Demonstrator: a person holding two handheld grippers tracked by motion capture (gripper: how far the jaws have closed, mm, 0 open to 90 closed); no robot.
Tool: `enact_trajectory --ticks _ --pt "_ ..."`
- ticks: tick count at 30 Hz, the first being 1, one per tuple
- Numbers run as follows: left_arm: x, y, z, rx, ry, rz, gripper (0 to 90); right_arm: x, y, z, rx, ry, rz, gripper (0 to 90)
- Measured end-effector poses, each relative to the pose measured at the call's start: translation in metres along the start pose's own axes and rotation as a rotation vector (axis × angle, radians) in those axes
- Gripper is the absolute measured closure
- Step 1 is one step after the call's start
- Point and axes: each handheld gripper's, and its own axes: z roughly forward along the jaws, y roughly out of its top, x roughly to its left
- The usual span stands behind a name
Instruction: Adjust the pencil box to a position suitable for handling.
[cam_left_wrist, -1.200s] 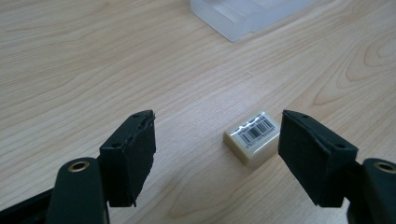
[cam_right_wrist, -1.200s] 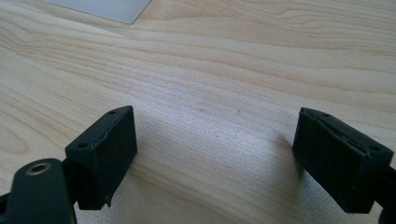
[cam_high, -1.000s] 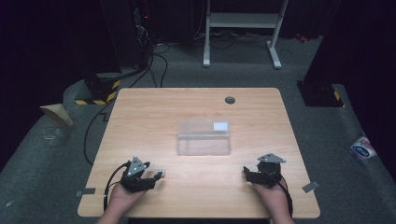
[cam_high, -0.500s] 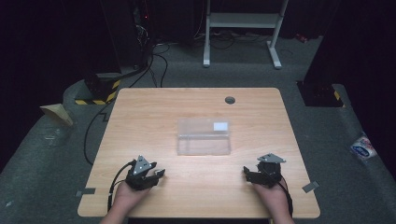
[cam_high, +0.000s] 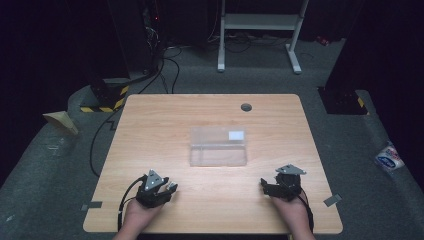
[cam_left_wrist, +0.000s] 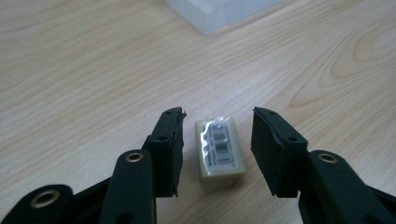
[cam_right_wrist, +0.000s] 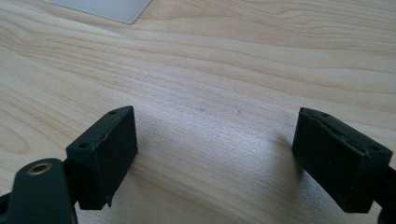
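right gripper (cam_right_wrist: 215, 154): two black jaws set wide apart, nothing between them | under them: bare light-wood bench (cam_right_wrist: 243, 70), grain running across, a couple of tiny dark specks near the middle | top left corner: edge of a pale translucent box (cam_right_wrist: 107, 8) lying on the bench, well away from the jaws

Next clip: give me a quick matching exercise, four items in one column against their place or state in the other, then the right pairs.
Items
1. left tool
2. right tool
3. clear plastic box
4. small wrapped white block with a barcode label

Place or state
A. middle of the wooden table
B. lying flat between two black jaws, gaps on both sides
C. jaws wide apart over bare wood
D. jaws just been closing around a block, pads not touching it

Pairs: 1-D, 2-C, 3-A, 4-B
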Motion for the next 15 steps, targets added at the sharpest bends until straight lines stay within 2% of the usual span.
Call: enact_trajectory --ticks 5,15 --pt "-0.0042 -0.0022 0.0008 0.011 0.019 0.021 57.8 0.0 -0.0002 -0.0003 0.0 0.002 -0.001 13.7" --pt "-0.0012 -0.0037 0.0015 0.008 0.03 -0.001 67.5 0.0 -0.0002 -0.0003 0.0 0.002 -0.001 13.7"
